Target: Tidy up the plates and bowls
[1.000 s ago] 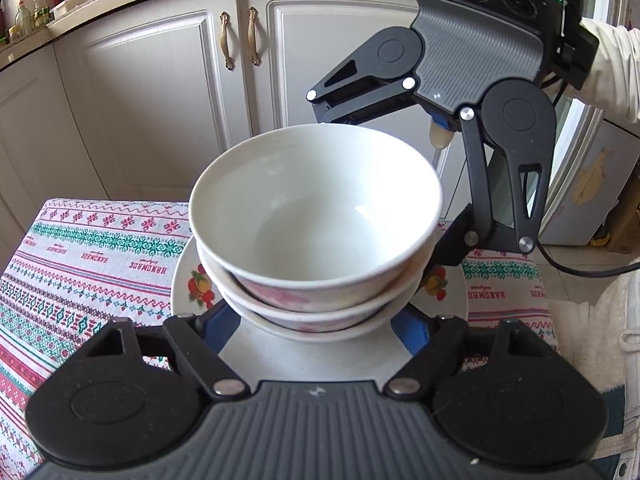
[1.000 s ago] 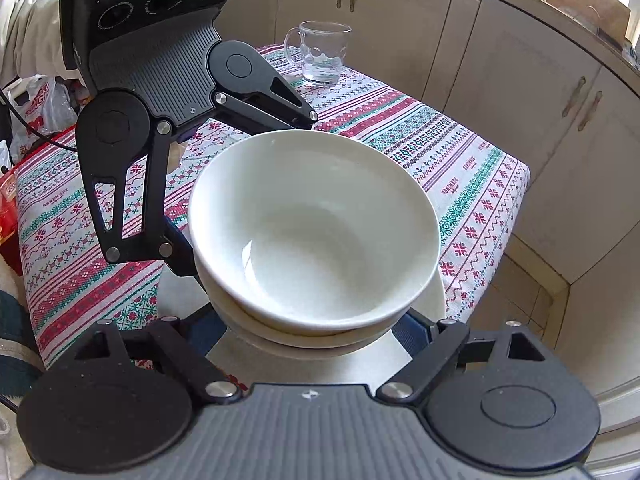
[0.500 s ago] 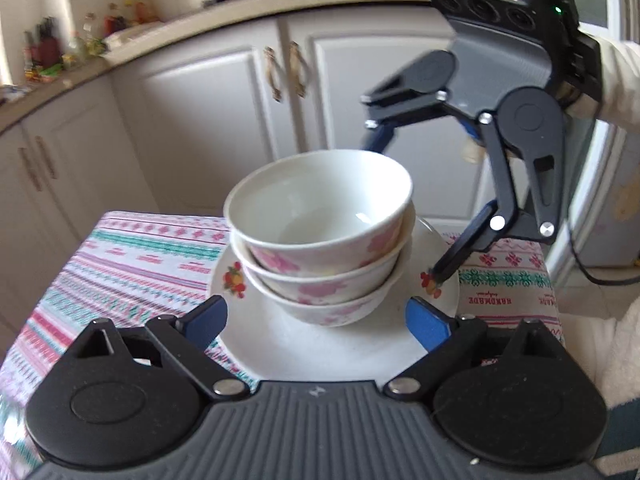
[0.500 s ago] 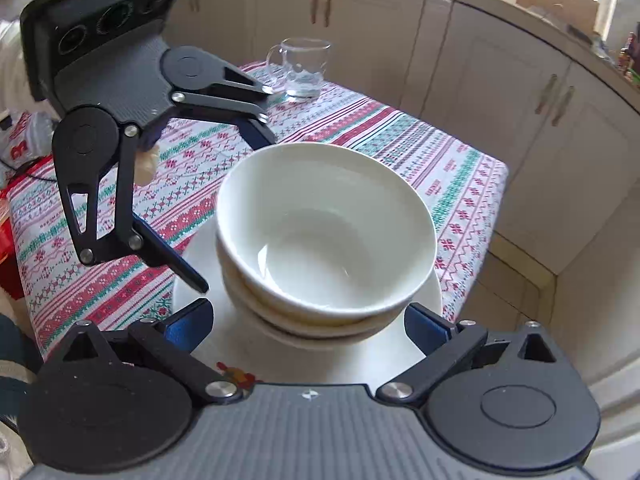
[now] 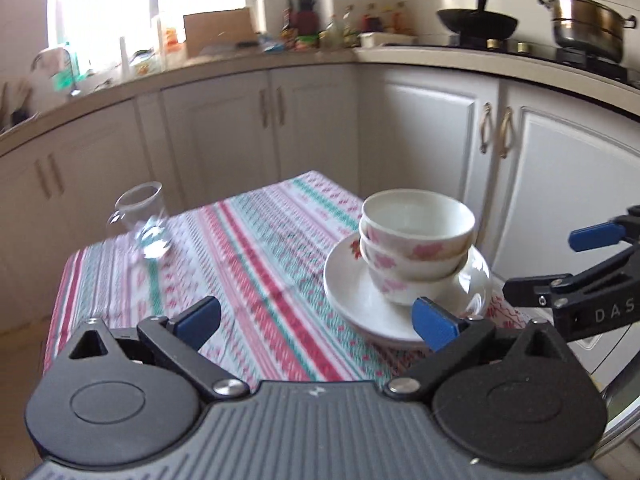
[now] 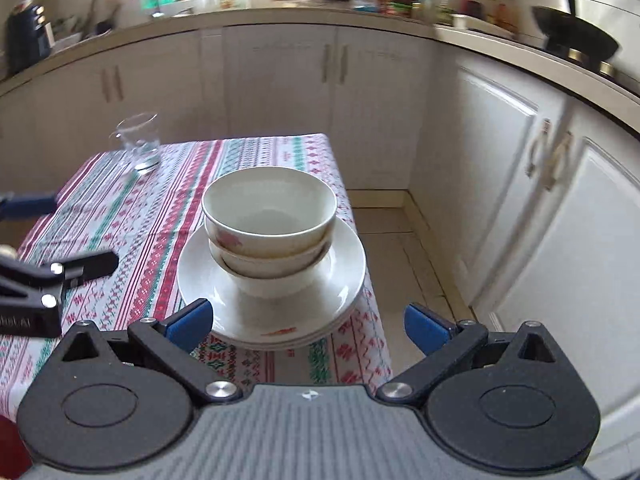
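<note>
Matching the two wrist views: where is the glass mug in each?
Left wrist: glass mug left of centre, at the tablecloth's far left corner.
Right wrist: glass mug upper left, same corner.
Shared landmark: stacked bowls on plates, right of the mug.

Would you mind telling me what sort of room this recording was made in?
Most likely a home kitchen: white cabinets under a worktop, a wok and steel pot on the hob, bottles along the counter.
</note>
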`<state>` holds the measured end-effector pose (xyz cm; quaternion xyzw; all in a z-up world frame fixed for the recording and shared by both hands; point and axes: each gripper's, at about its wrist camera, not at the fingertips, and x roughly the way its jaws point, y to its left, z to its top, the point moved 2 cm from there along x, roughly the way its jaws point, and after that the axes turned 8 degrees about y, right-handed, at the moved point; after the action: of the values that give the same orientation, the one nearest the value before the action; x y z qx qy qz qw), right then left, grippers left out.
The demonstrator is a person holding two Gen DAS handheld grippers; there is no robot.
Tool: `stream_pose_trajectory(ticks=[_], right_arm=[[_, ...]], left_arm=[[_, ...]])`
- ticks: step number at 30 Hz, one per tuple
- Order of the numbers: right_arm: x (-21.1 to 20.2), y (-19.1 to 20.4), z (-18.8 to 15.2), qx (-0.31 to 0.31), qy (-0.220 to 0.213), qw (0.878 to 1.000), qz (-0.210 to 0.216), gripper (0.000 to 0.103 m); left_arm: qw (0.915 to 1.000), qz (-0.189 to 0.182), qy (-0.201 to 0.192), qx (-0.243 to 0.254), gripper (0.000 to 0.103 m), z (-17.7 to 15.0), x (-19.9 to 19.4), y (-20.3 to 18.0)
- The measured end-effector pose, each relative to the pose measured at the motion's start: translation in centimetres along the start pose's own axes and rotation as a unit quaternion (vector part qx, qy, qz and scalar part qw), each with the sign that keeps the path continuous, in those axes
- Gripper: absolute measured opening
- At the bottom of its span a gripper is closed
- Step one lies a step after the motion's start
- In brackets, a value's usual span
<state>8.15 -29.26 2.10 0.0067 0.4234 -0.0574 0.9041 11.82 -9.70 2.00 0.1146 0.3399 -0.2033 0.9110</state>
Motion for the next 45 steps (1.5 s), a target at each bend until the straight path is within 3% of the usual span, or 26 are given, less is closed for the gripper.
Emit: stream_pose_trajectory(ticks=[7, 17, 45], right_arm=[[-3.4, 1.7, -2.6, 0.022, -0.033, 0.999, -0.020, 0.103], [-5.3, 2.7, -4.4, 0.026, -0.054, 0.998, -0.022, 0.103], [-5.5, 3.8, -4.2, 0.013, -0.060, 0.998, -0.029, 0.103]], left_arm=[[0.9993, 0.026, -0.004, -0.026, 0.103, -2.3, -3.3, -0.8], [0.9974, 0.061, -0.011, -0.036, 0.102, -2.9, -4.5, -1.3], [0.9954, 0.069, 0.008, -0.066, 0.102, -3.7, -4.3, -0.6]])
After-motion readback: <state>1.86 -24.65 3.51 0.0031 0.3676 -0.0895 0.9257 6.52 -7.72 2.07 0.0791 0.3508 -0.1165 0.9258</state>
